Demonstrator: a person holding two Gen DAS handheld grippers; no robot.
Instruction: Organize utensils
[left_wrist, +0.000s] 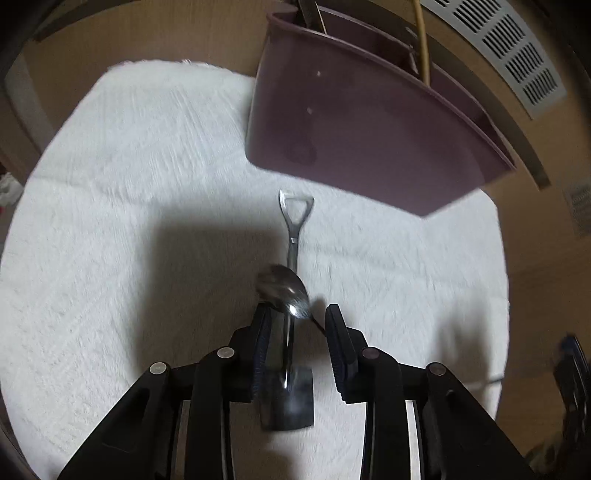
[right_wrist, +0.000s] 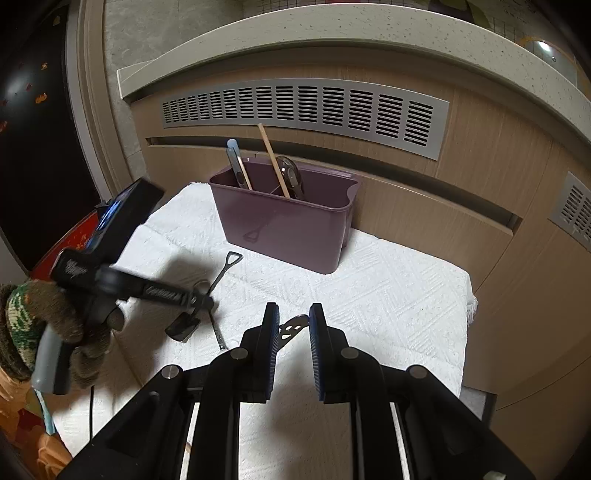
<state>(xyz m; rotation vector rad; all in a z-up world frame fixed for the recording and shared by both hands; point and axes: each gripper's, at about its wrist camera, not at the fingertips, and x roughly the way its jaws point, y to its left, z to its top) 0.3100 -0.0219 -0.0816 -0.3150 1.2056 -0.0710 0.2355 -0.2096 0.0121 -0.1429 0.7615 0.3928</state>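
A shovel-shaped metal spoon (left_wrist: 291, 236) lies on the white towel (left_wrist: 147, 184), its triangular handle toward the purple utensil caddy (left_wrist: 354, 140). A round spoon (left_wrist: 284, 286) lies across it. My left gripper (left_wrist: 297, 314) is open, its fingers on either side of the shovel spoon's shaft, low over the towel. In the right wrist view the left gripper (right_wrist: 199, 301) hovers over the shovel spoon (right_wrist: 225, 269). My right gripper (right_wrist: 293, 314) is open and empty above a slotted utensil (right_wrist: 291, 326). The caddy (right_wrist: 288, 225) holds several utensils.
A wooden cabinet wall with a grey vent (right_wrist: 295, 107) stands behind the caddy. The towel's right edge (right_wrist: 469, 295) drops off near the cabinet. A gloved hand (right_wrist: 44, 325) holds the left gripper at the towel's left side.
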